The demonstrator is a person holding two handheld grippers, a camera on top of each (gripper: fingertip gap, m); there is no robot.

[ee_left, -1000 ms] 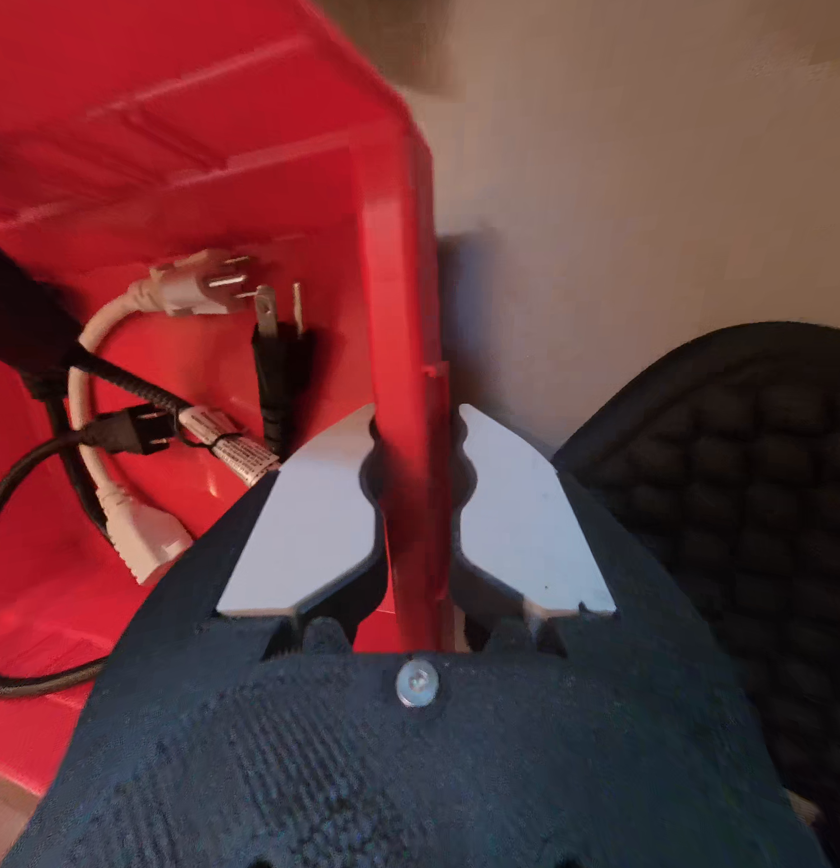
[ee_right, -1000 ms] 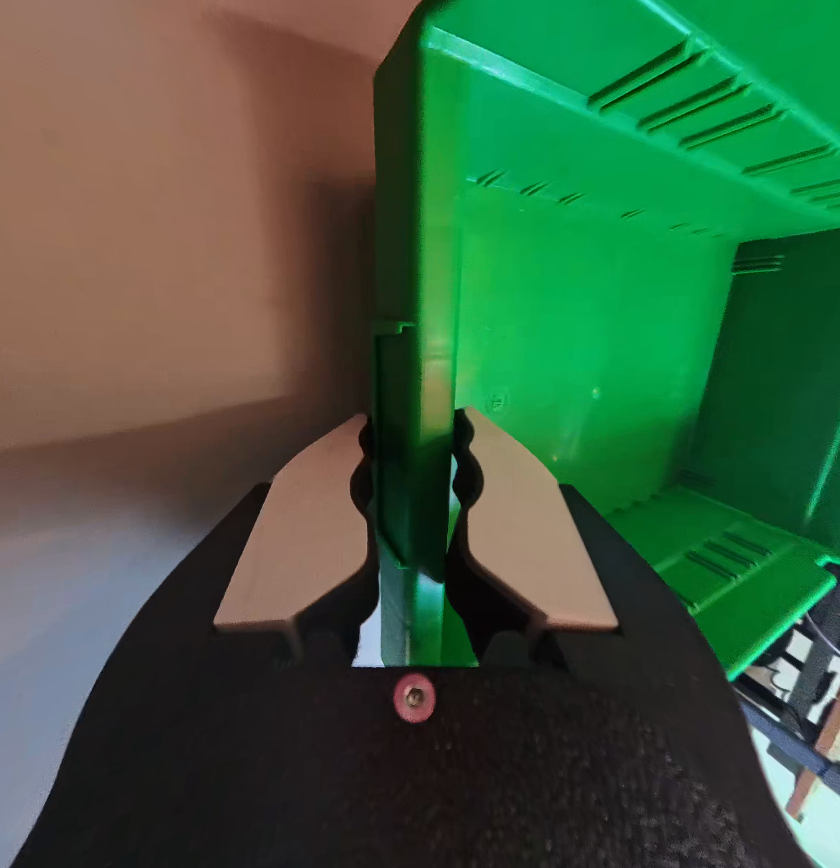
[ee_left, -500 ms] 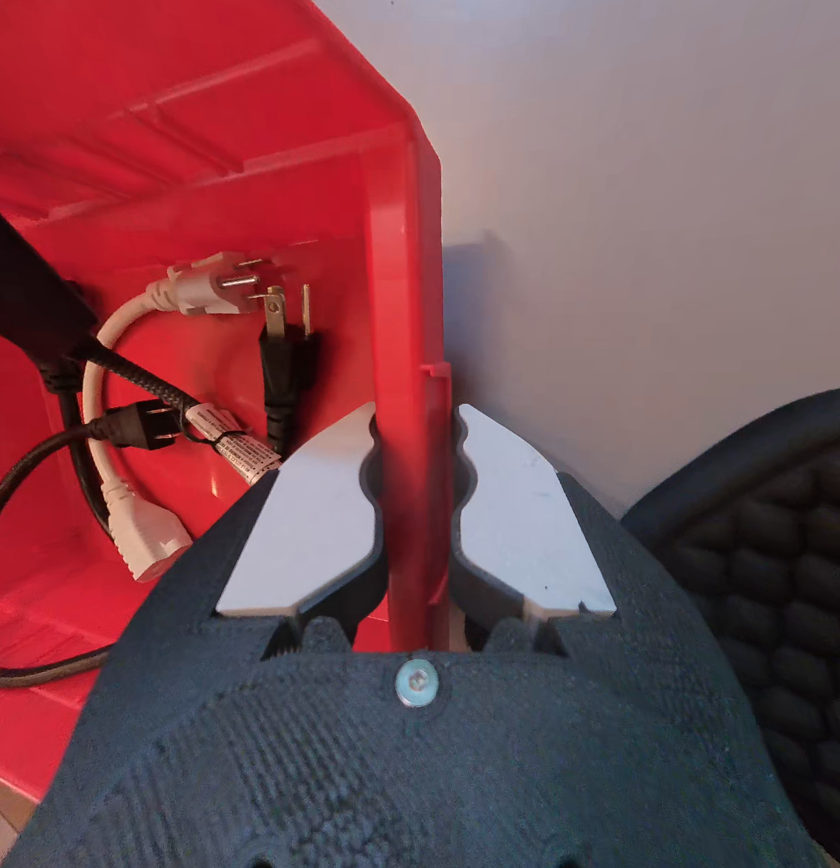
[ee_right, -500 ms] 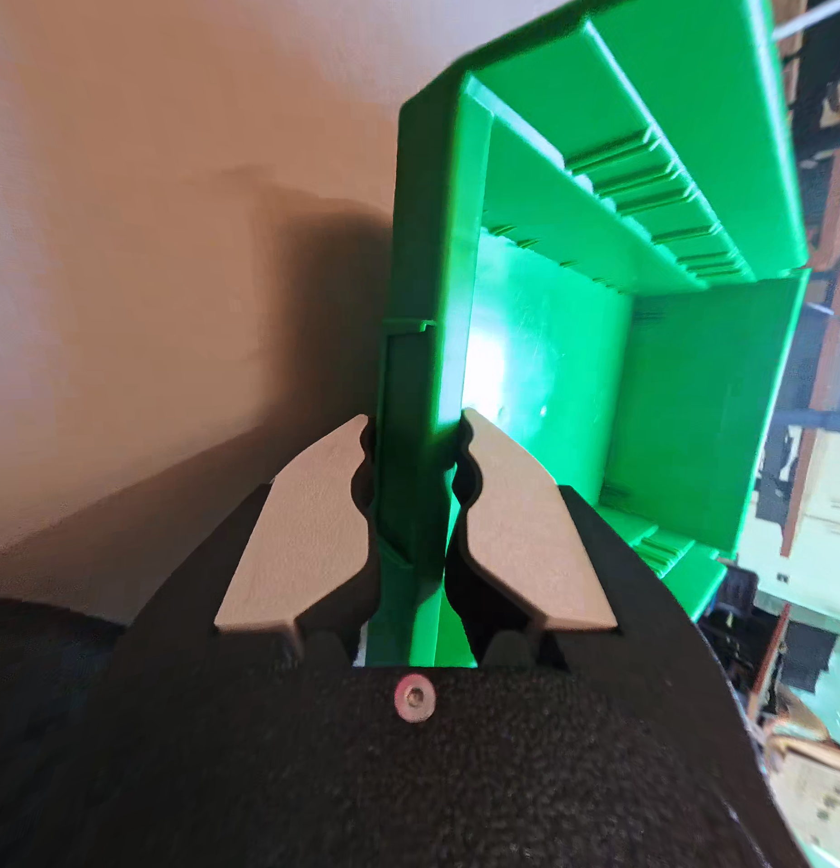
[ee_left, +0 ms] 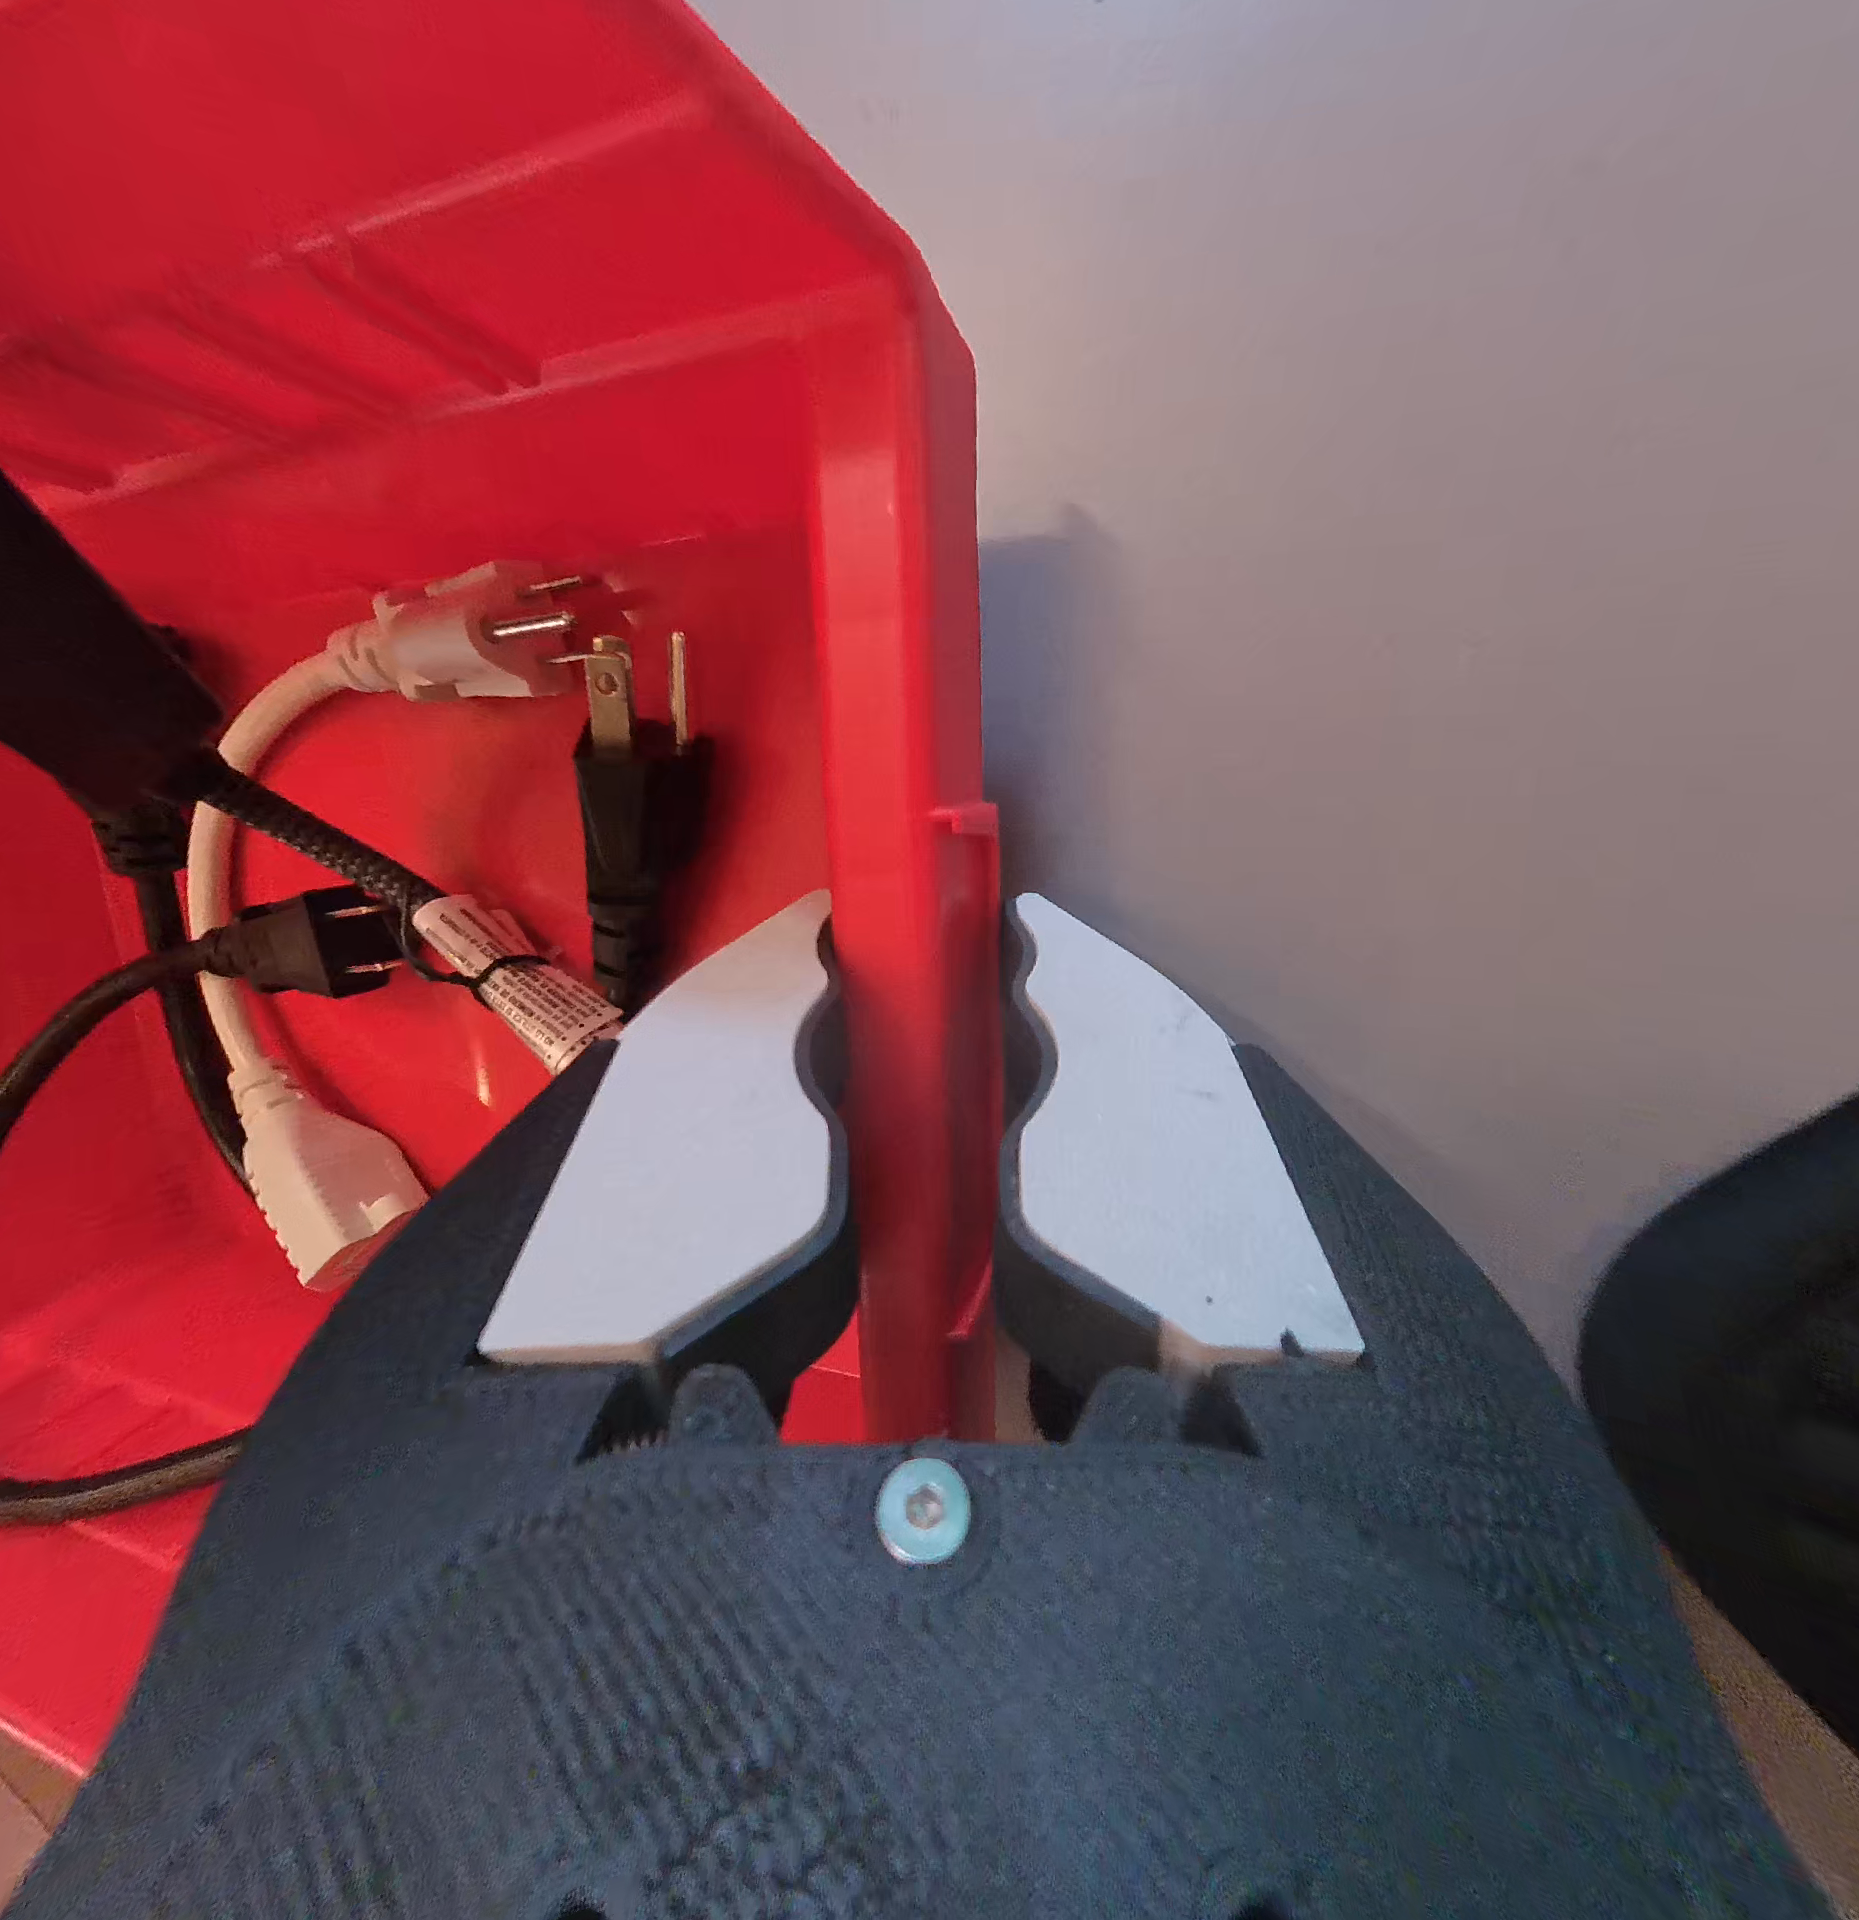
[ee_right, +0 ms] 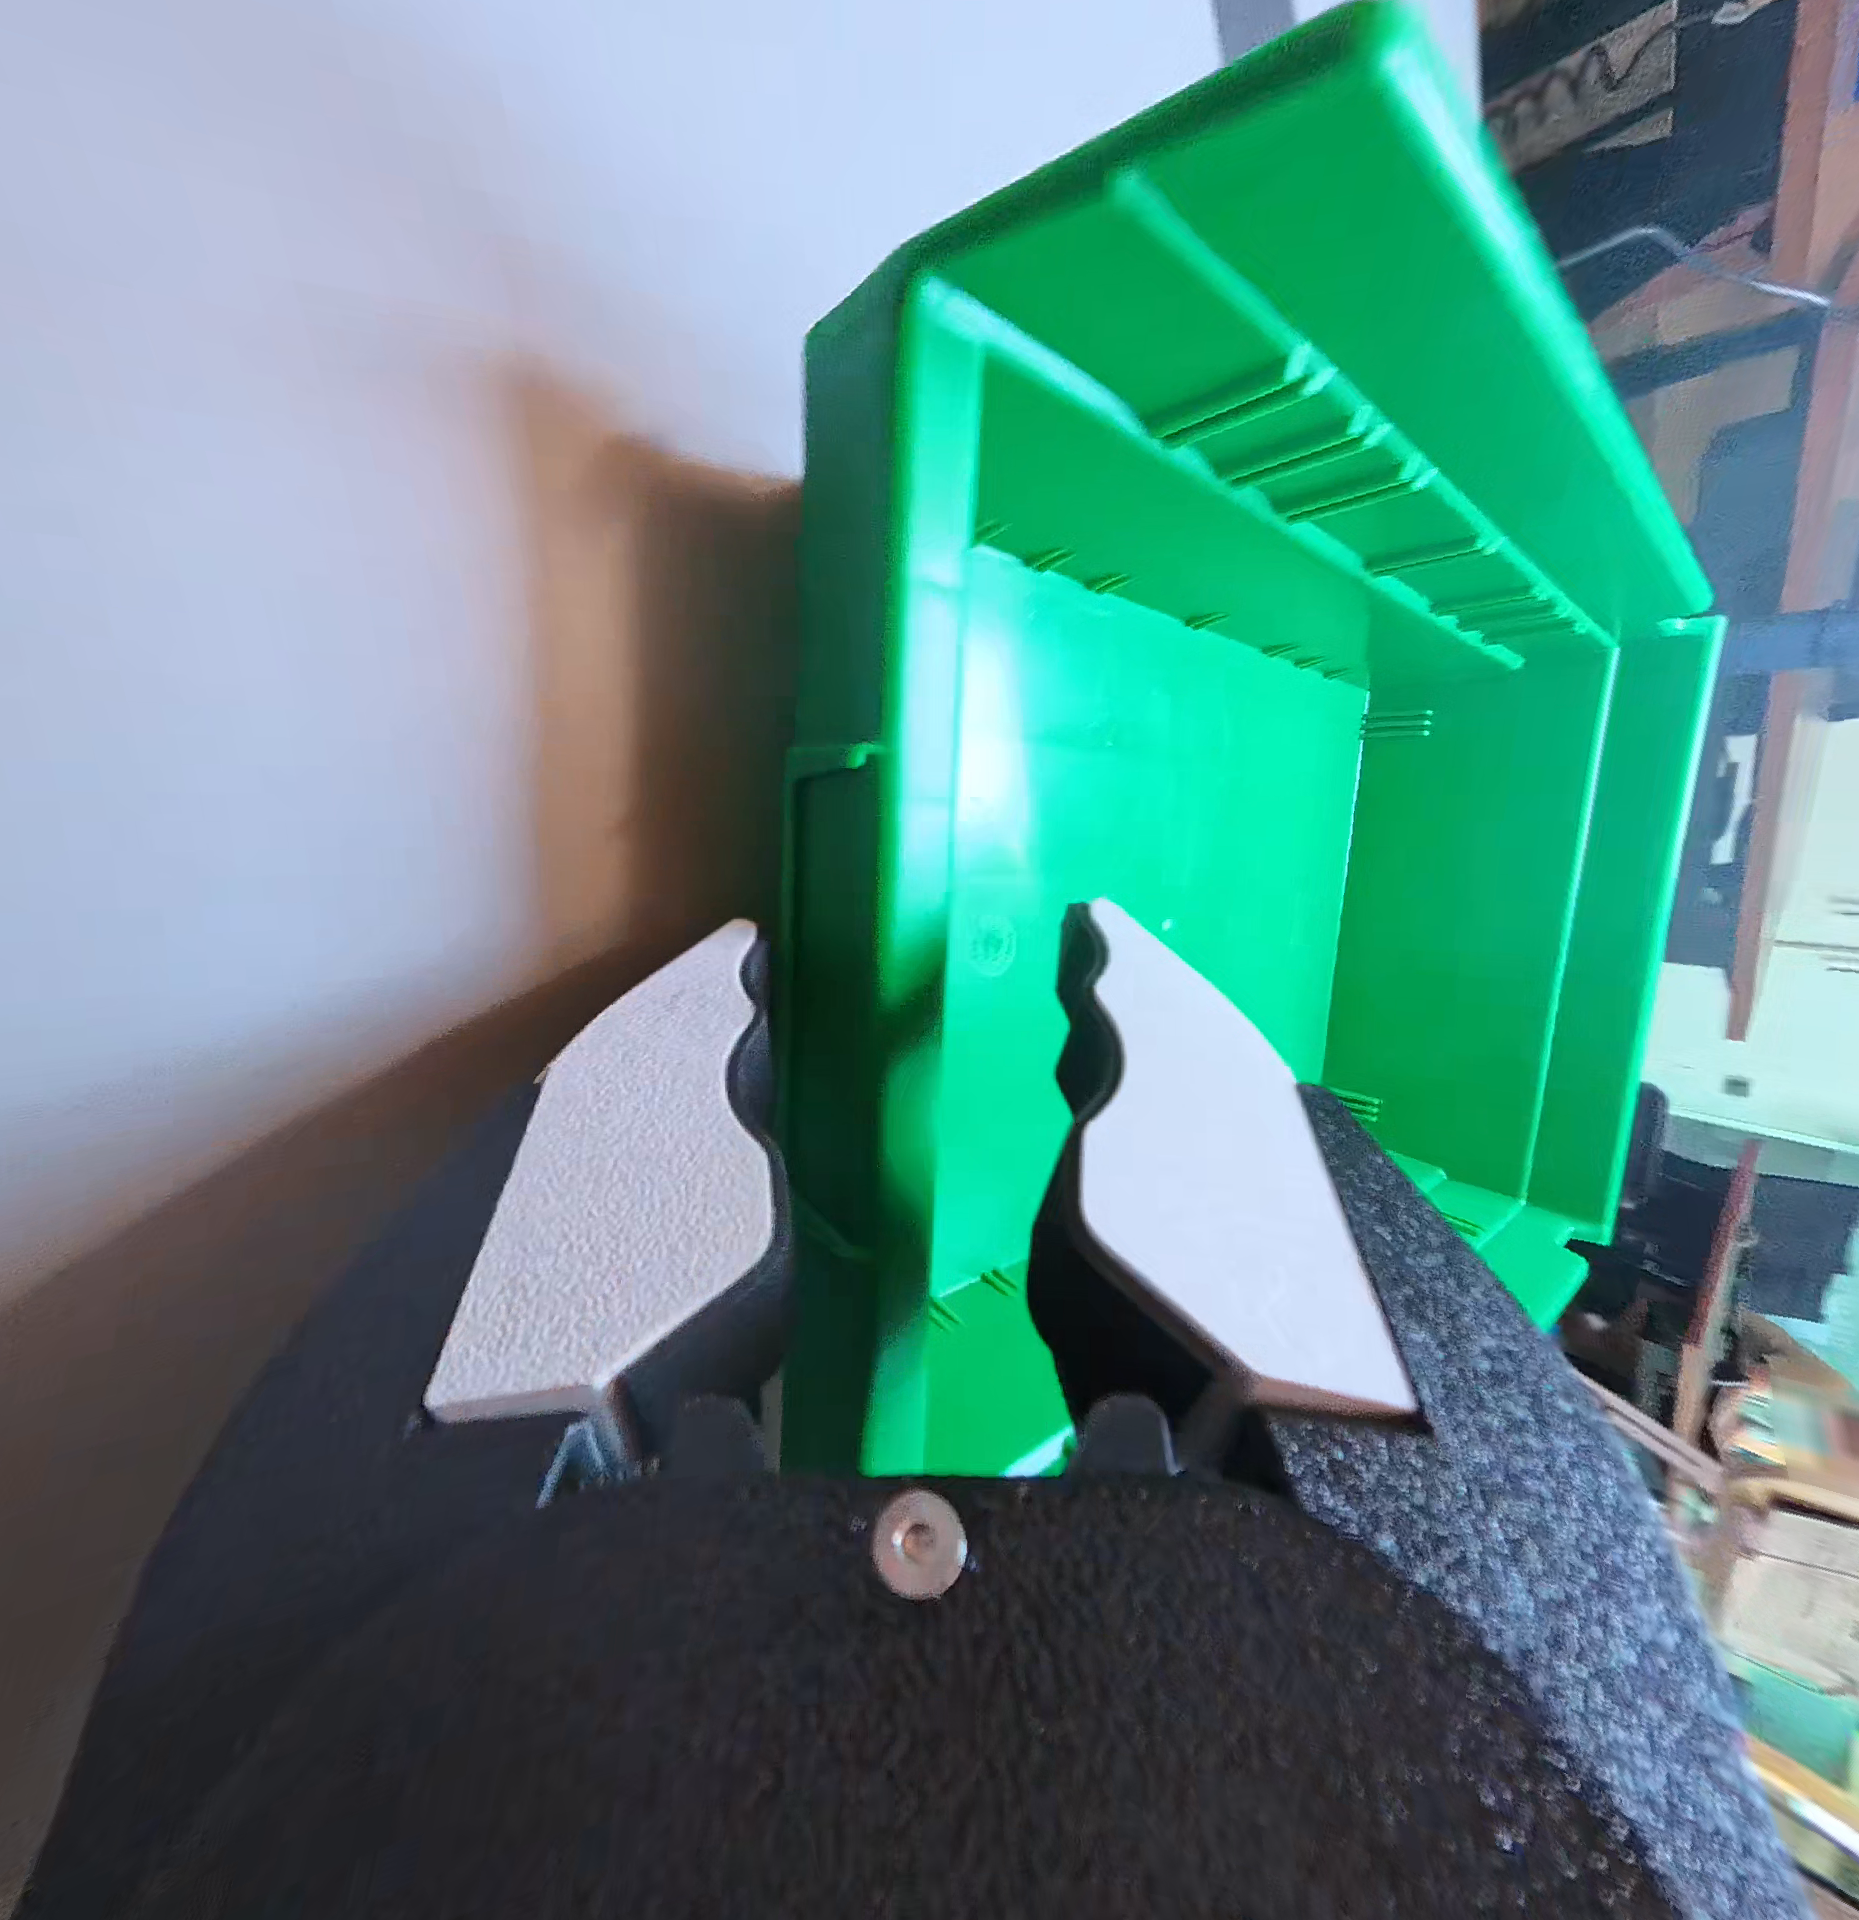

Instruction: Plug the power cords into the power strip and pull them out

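Clamping the red bin's (ee_left: pixel 909 727) wall, the left gripper (ee_left: pixel 920 997) has the cords (ee_left: pixel 634 821) with their printed white tag (ee_left: pixel 520 987) lying inside the bin beside it, while the right gripper (ee_right: pixel 914 997) stands spread around a green bin's (ee_right: pixel 909 623) wall.

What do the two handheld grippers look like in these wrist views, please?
Both match: the left gripper and right gripper each have a dark, rough-textured printed body, a silver screw at centre, and two pale grey fingers with wavy dark inner edges. No cables, markings or sleeves show.
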